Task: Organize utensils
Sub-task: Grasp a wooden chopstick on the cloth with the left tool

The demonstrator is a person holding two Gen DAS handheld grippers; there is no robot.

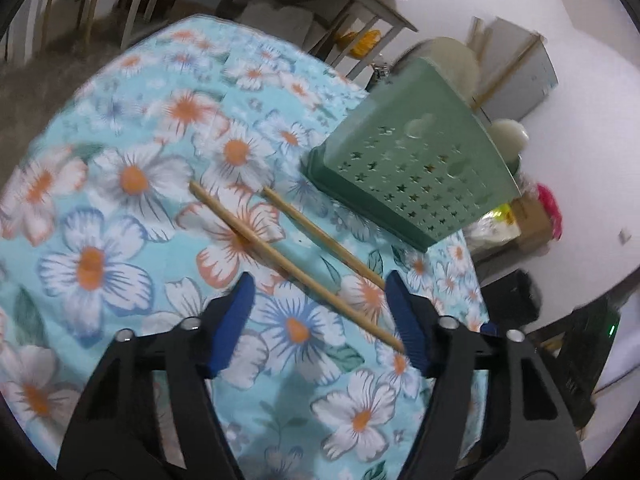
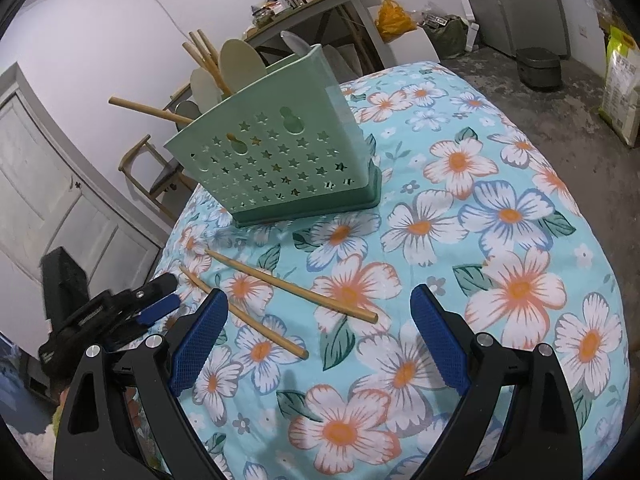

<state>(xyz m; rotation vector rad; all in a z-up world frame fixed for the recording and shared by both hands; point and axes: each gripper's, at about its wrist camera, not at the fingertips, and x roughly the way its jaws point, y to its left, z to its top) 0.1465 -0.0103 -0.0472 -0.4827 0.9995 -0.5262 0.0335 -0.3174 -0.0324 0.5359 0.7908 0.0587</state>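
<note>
Two bare wooden chopsticks [image 2: 294, 288] lie loose, side by side on the floral-clothed bench [image 2: 500, 216], just before the green star-punched plastic utensil holder [image 2: 276, 152]. Left claw [image 1: 320, 312] apart, straddling one chopstick's end, not gripping. Right claw [image 2: 320, 336] wide apart, empty.

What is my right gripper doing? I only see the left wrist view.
Observer: The right gripper hangs above the cloth, jaws open, gripping nothing.
Operator: Where are the chopsticks from there?
Observer: Both chopsticks lie on the cloth, their near ends showing between its jaws.
Operator: Anything behind the holder?
Observer: A white door stands beyond the green holder.
</note>
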